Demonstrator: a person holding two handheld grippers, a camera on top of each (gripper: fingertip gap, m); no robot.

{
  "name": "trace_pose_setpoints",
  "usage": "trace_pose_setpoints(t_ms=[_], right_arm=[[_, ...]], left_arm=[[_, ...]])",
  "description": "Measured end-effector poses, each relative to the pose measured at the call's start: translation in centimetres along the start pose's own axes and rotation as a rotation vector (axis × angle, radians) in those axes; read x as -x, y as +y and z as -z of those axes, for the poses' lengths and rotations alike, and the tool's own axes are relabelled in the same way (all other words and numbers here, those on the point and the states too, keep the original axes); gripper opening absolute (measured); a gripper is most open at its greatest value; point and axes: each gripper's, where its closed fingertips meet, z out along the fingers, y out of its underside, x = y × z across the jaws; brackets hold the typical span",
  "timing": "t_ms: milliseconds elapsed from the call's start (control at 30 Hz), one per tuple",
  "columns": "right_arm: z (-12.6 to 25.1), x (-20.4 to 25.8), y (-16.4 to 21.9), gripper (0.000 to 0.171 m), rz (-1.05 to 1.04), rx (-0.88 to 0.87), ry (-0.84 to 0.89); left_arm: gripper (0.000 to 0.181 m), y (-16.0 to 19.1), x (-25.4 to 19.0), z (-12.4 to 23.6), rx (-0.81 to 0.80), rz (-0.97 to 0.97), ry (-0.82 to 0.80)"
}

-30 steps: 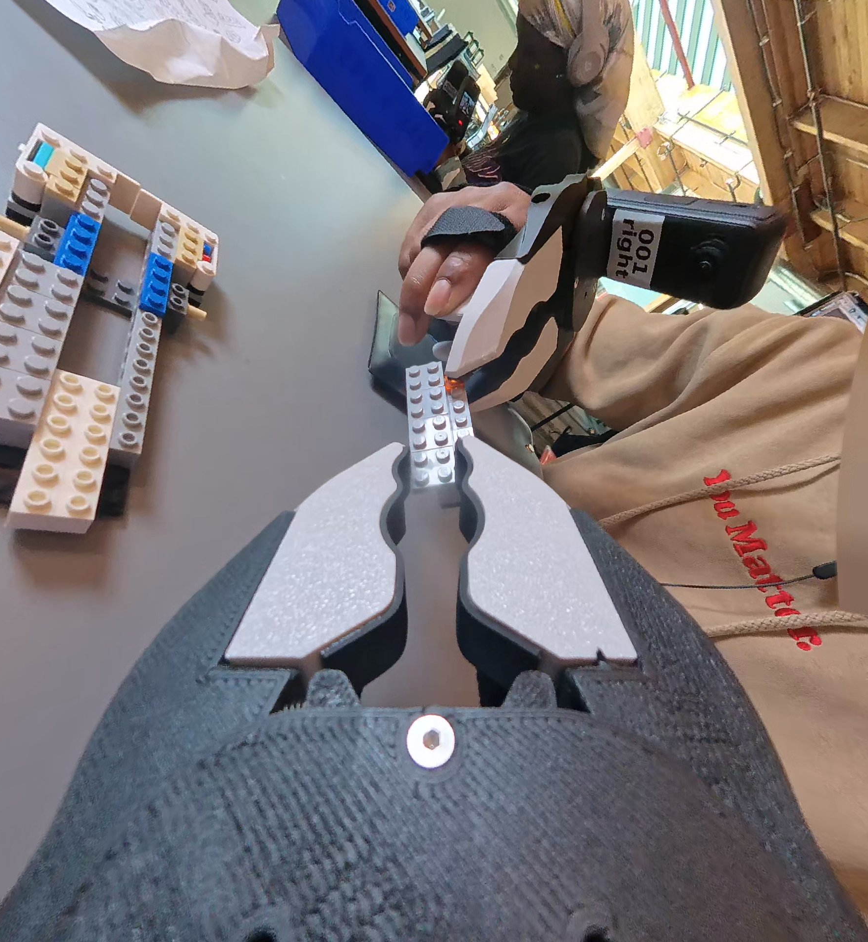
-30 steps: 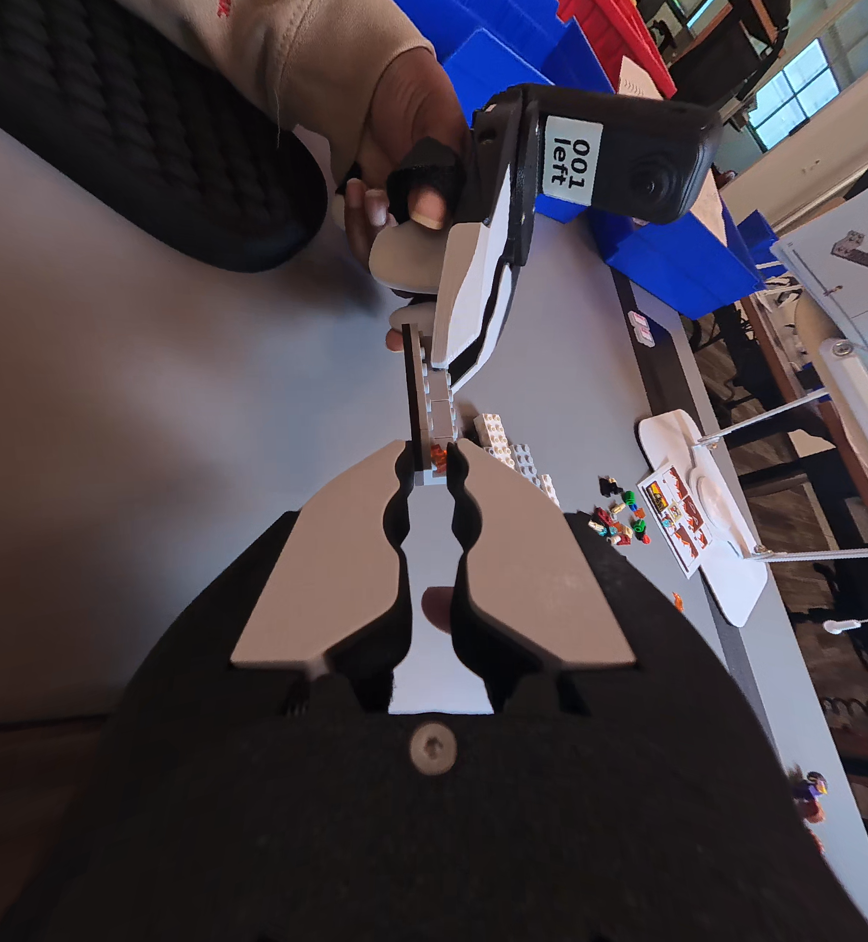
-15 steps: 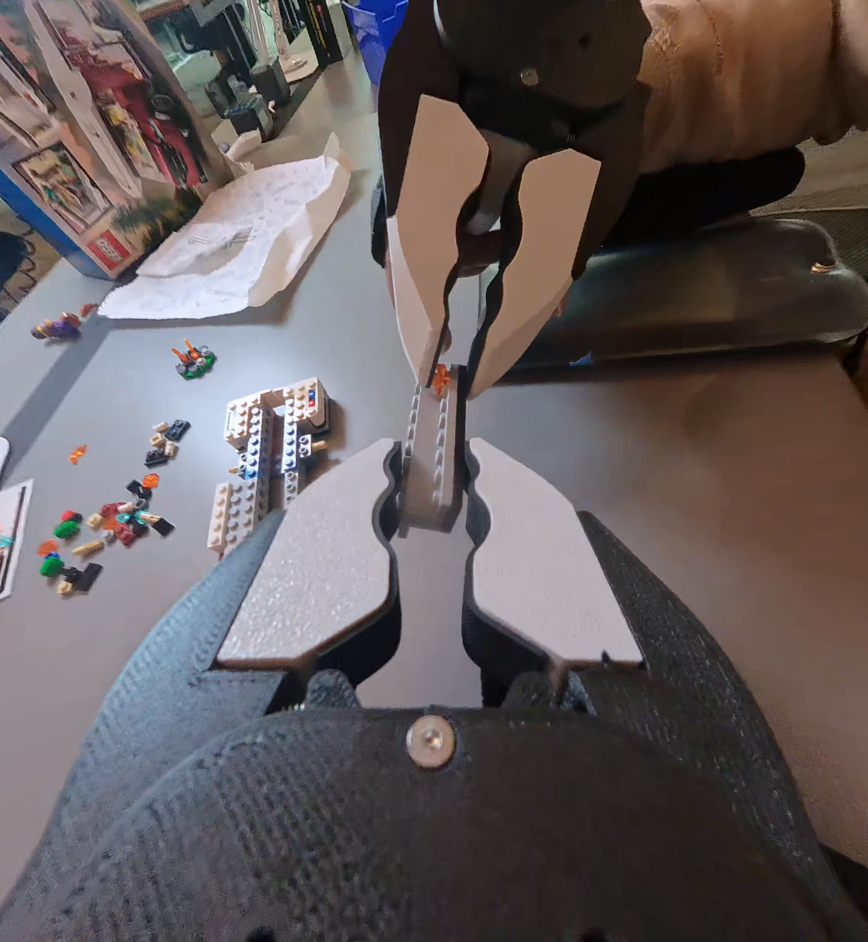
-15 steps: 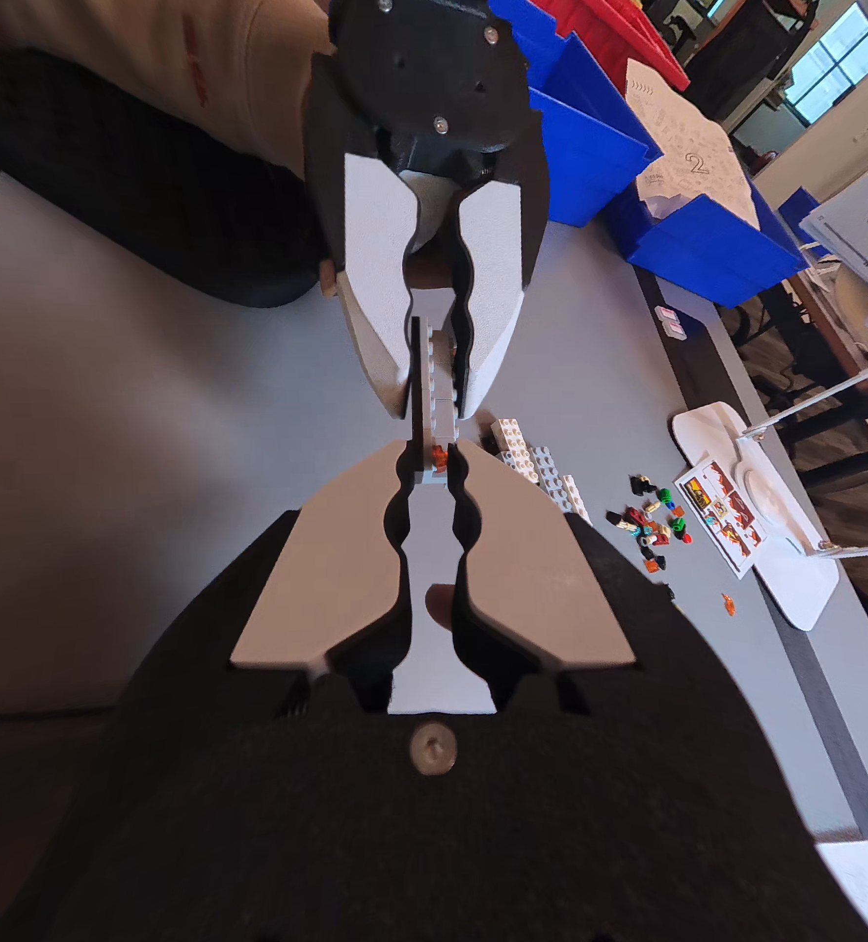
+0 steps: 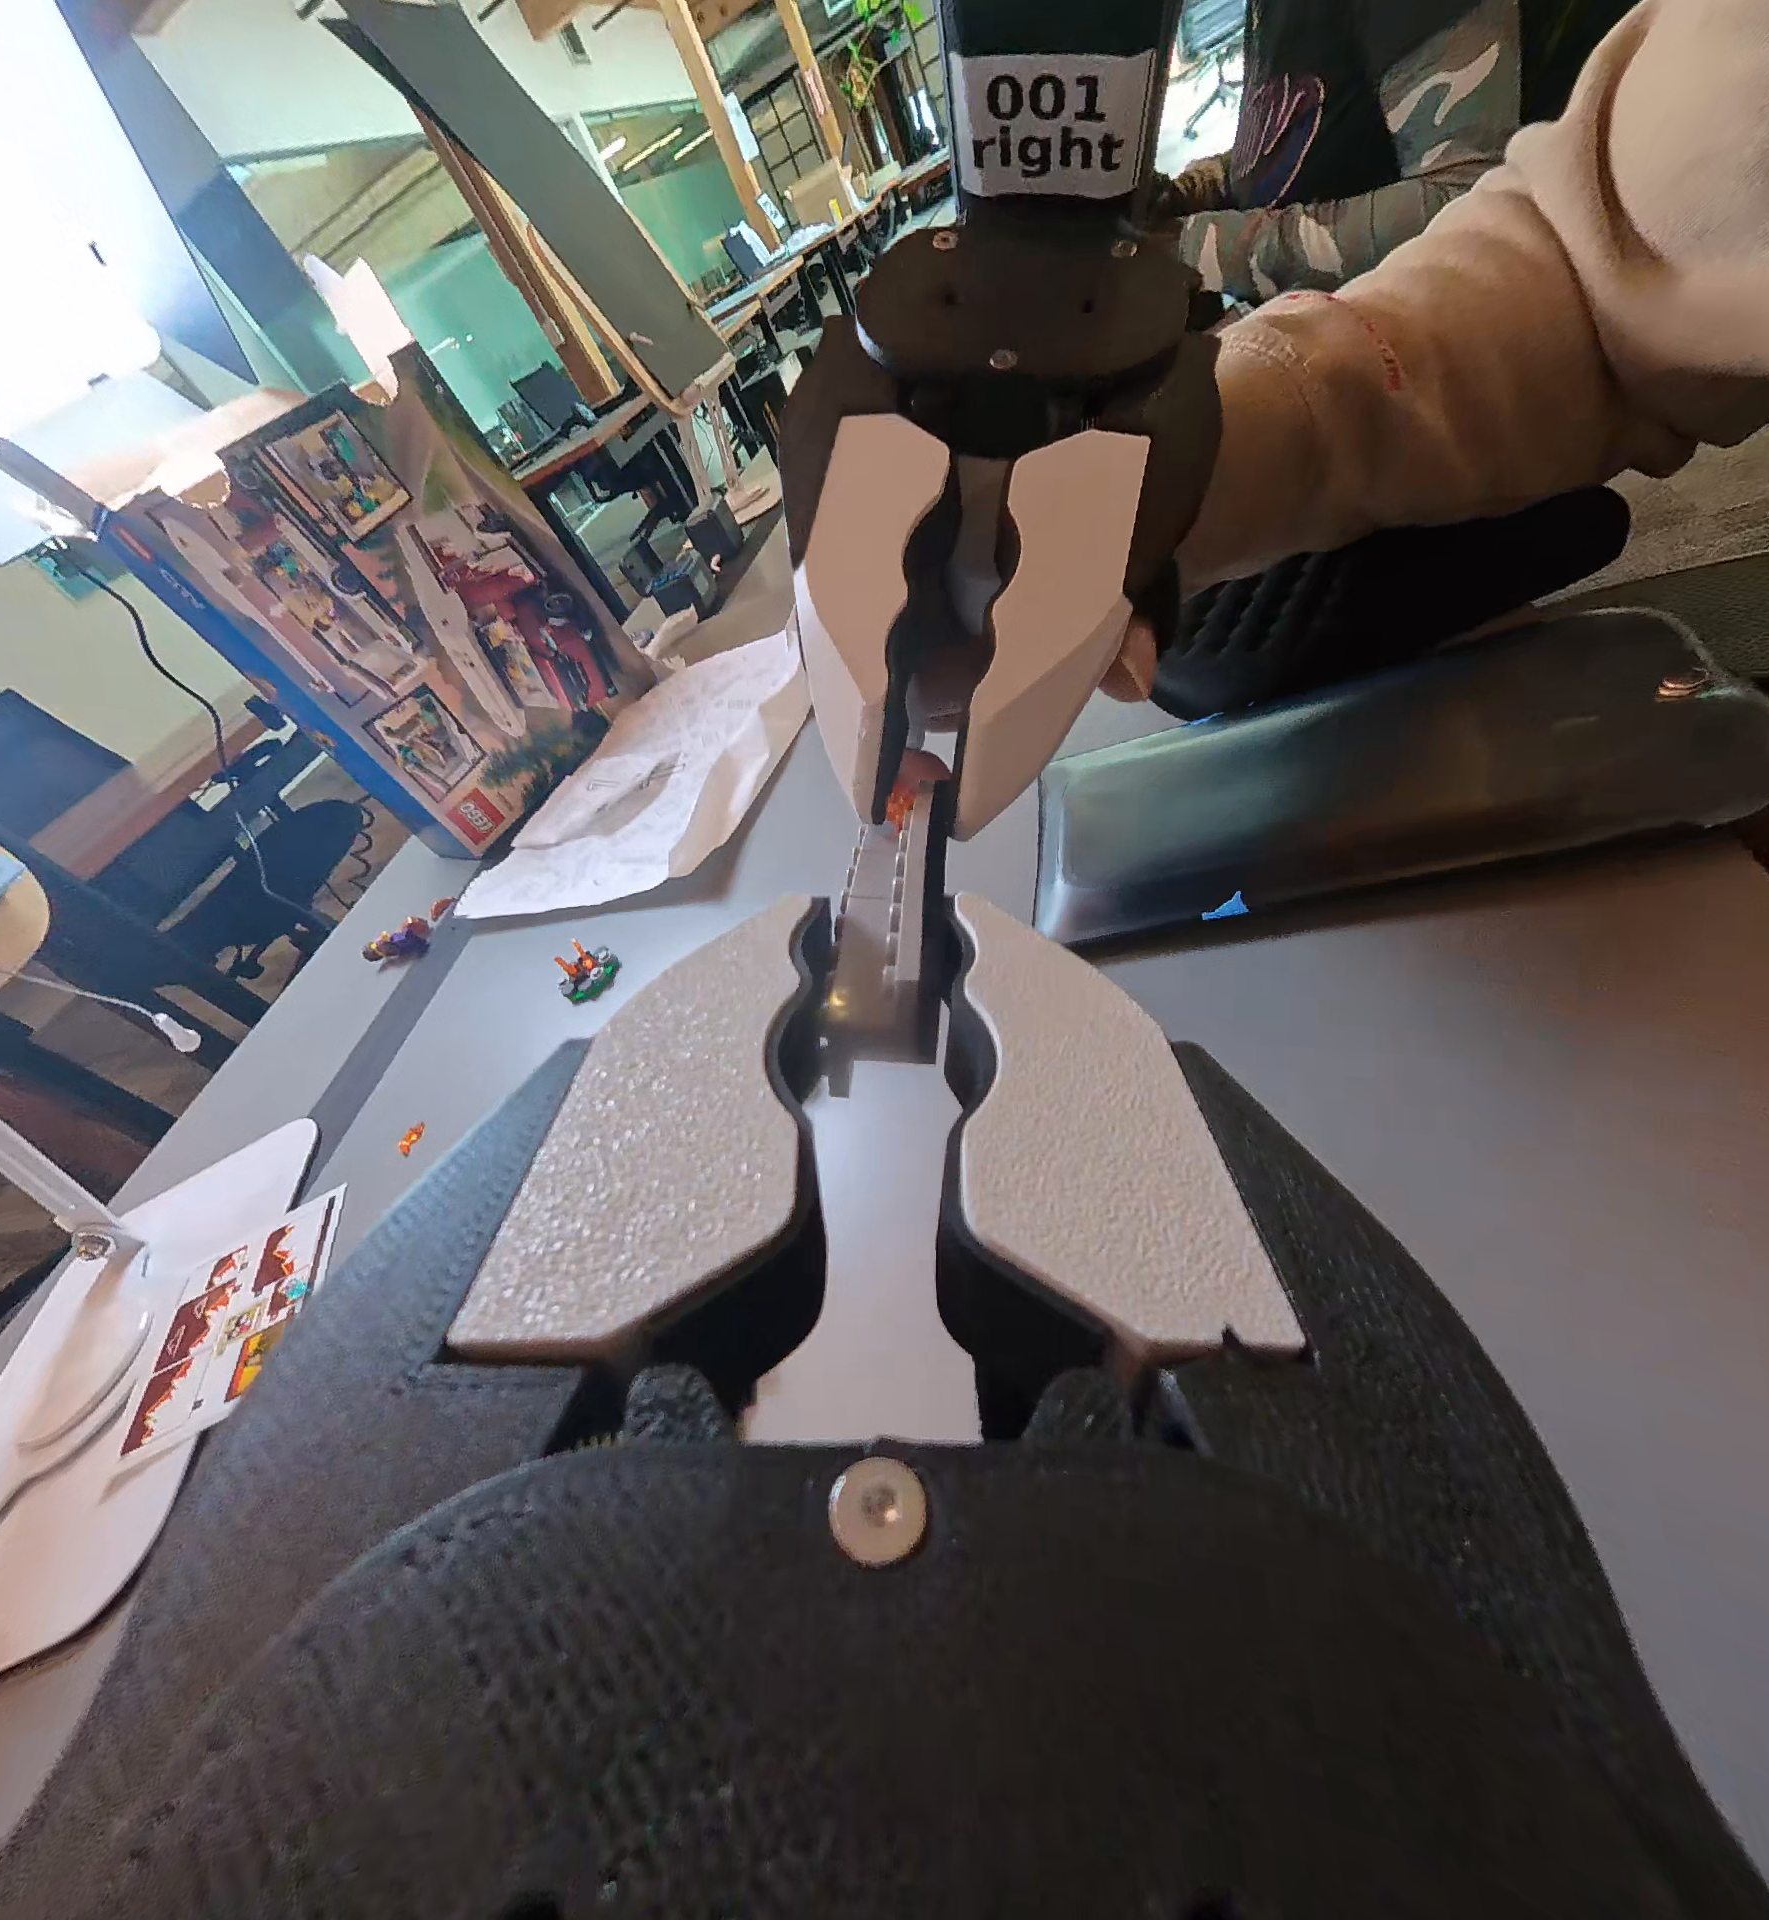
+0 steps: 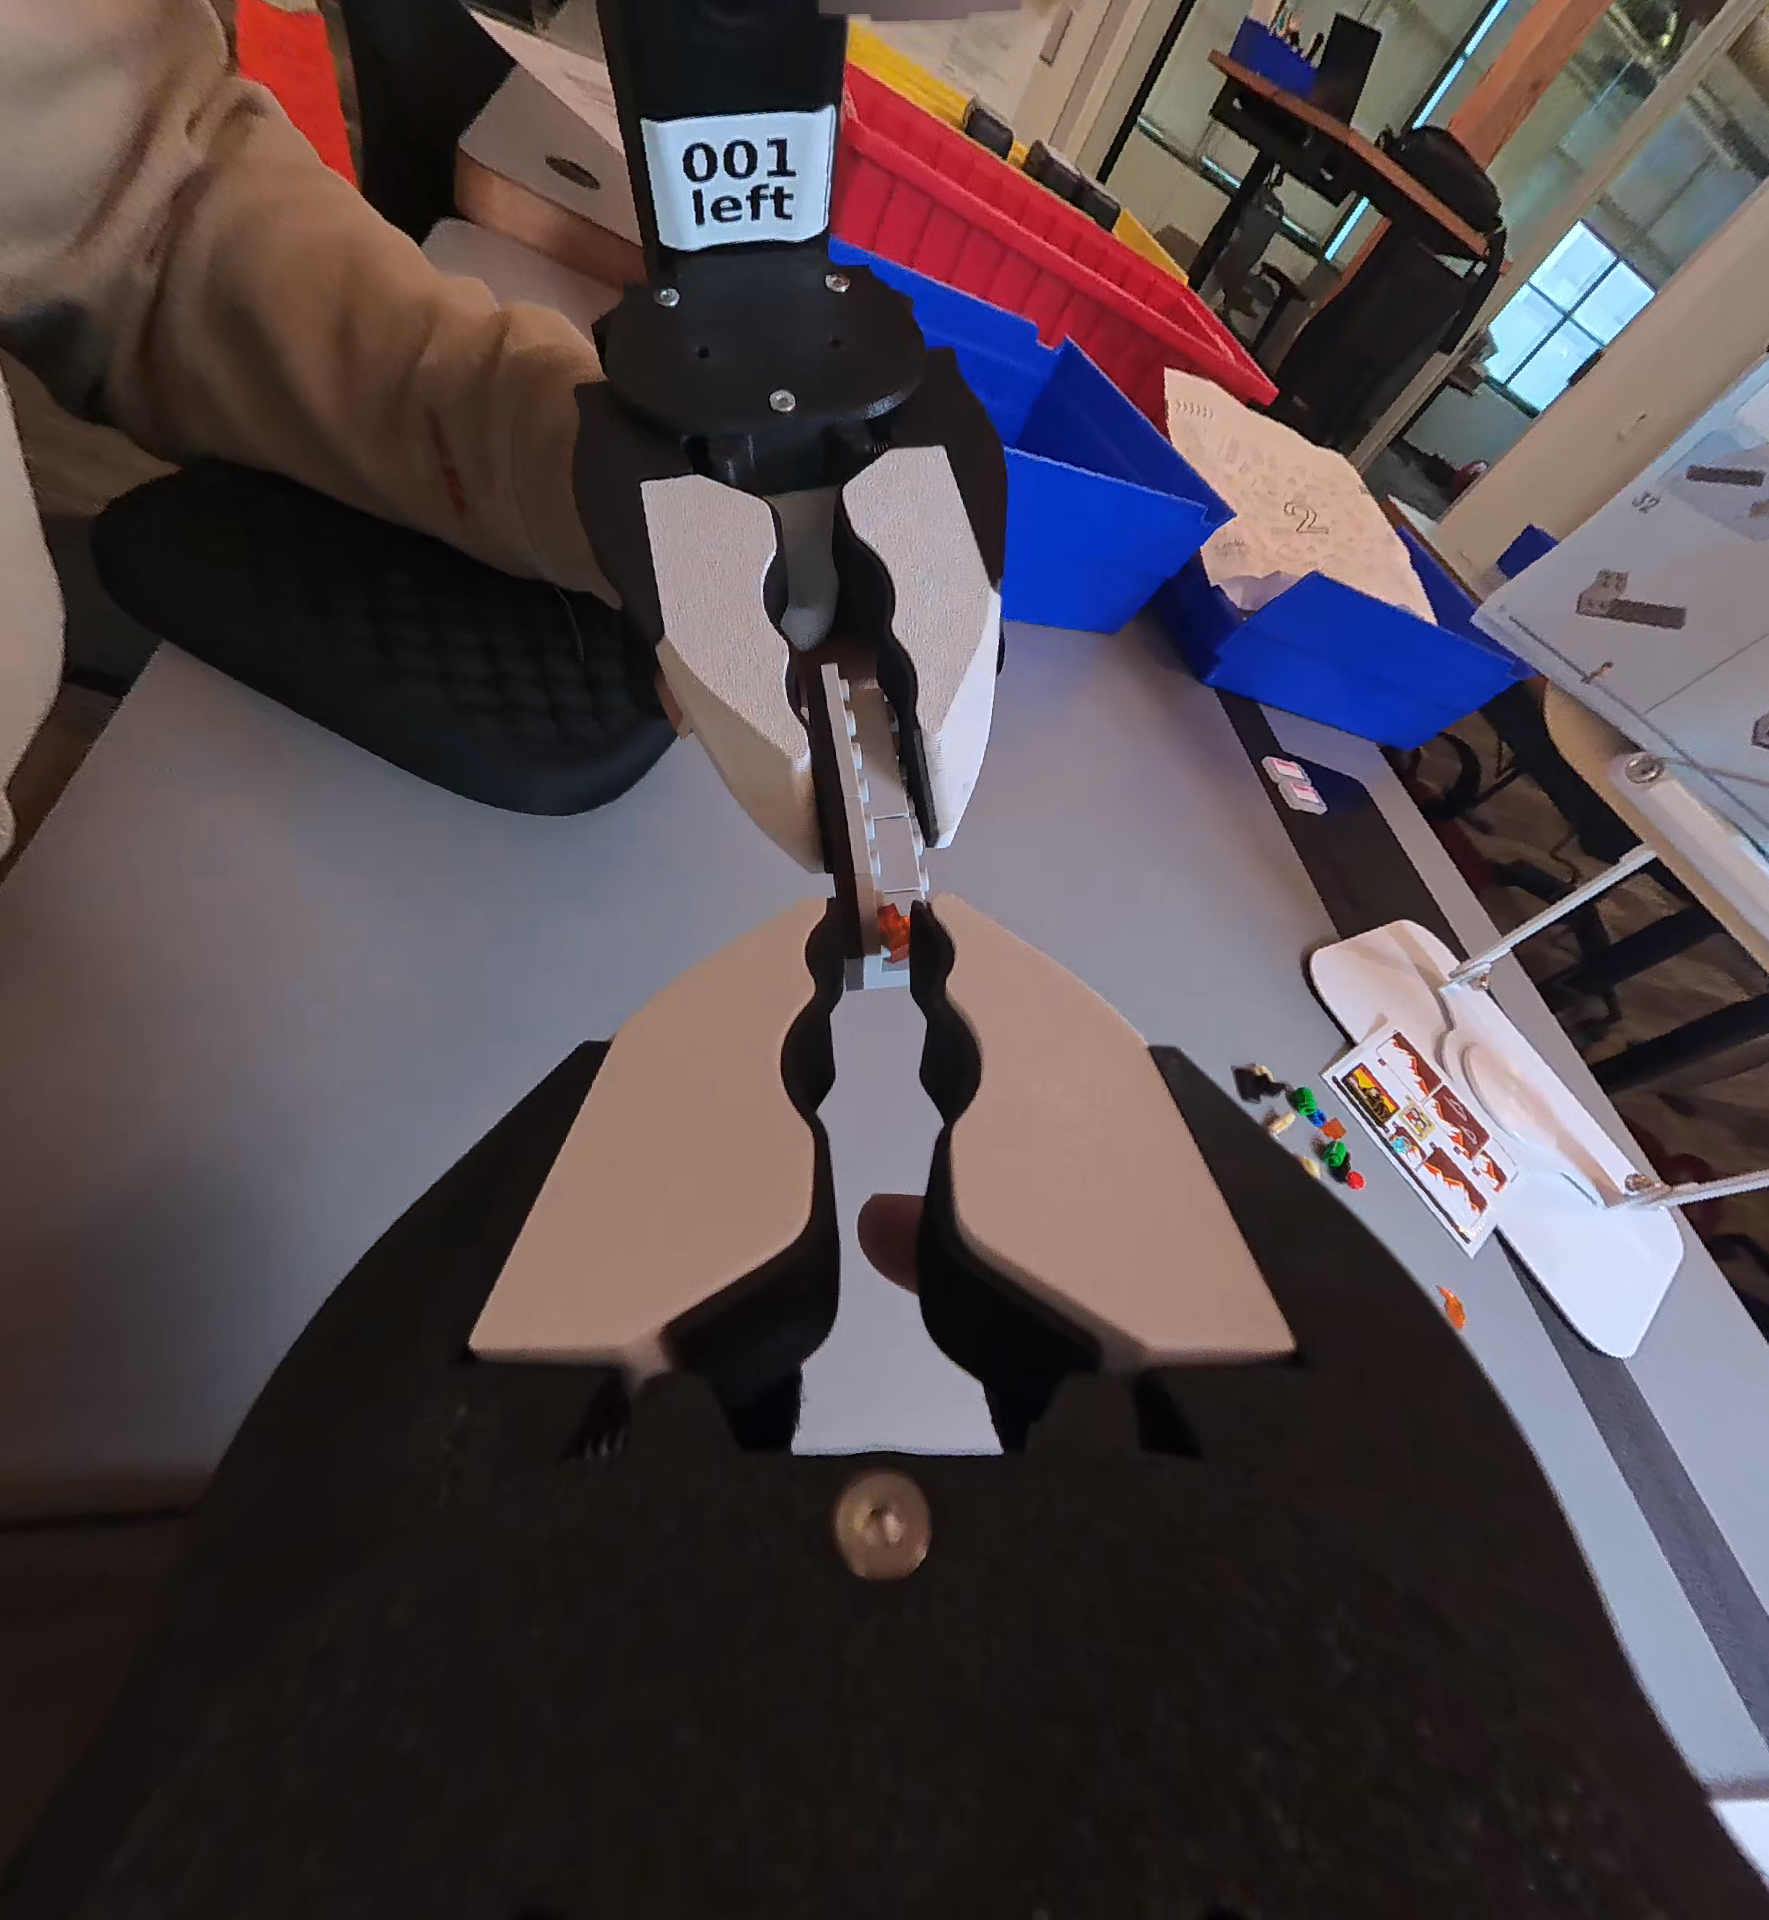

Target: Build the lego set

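A long grey studded lego strip (image 5: 885, 961) with a small orange piece (image 5: 899, 805) at its far end is held above the grey bench (image 5: 1482, 1091), clamped in the left gripper (image 5: 880, 997). The right gripper (image 5: 916, 821) reaches down from above, pinching that orange end. A lego box (image 5: 392, 613) stands at the far edge.

From the right wrist, the left gripper (image 6: 875, 821) descends, and blue bins (image 6: 1098, 488) line the bench's far edge.

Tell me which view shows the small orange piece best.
The right wrist view: the orange piece sits close and sharp on the grey brick strip, between the right tongs. The left wrist view shows it farther off, partly hidden.
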Motion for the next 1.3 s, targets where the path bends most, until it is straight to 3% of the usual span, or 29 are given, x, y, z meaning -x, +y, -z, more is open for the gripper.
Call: trace_pose_setpoints(t_ms=[600,1300], right_arm=[[0.6,0.6,-0.5,0.014,0.077,-0.035,-0.030],[0.5,0.2,-1.3,0.011,-0.153,-0.115,-0.055]], left_arm=[[0.020,-0.8,-0.6,0.3,-0.042,0.016,0.036],[0.020,-1.8,-0.1,0.8,-0.080,-0.047,-0.020]])
